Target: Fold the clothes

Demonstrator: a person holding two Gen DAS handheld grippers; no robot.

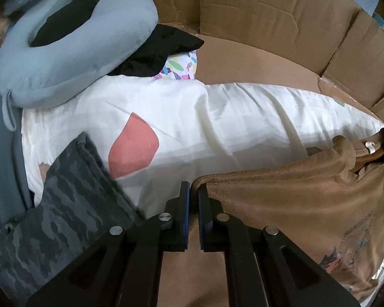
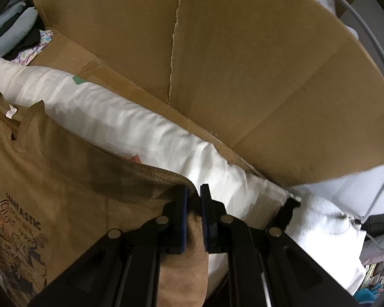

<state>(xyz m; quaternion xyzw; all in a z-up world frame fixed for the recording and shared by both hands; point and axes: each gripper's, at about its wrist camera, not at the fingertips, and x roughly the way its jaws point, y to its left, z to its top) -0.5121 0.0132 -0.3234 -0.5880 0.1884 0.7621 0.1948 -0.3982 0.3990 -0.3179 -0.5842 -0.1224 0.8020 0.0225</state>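
Left wrist view: the left gripper (image 1: pixel 194 192) is clenched on one corner of the brown T-shirt (image 1: pixel 294 204), whose fabric is spread away to the right. A white pillow (image 1: pixel 192 117) with a coral patch is seen beneath the shirt's held edge, and a camouflage garment (image 1: pixel 64 199) is laid at the pillow's left end. A blue neck pillow (image 1: pixel 71 51) and a black garment (image 1: pixel 166 46) are piled past the pillow's far-left corner. Cardboard (image 1: pixel 256 25) is stood behind everything. In the right wrist view the right gripper (image 2: pixel 194 194) is clamped on the shirt's other corner, with the printed cat graphic (image 2: pixel 18 243) shown at left.
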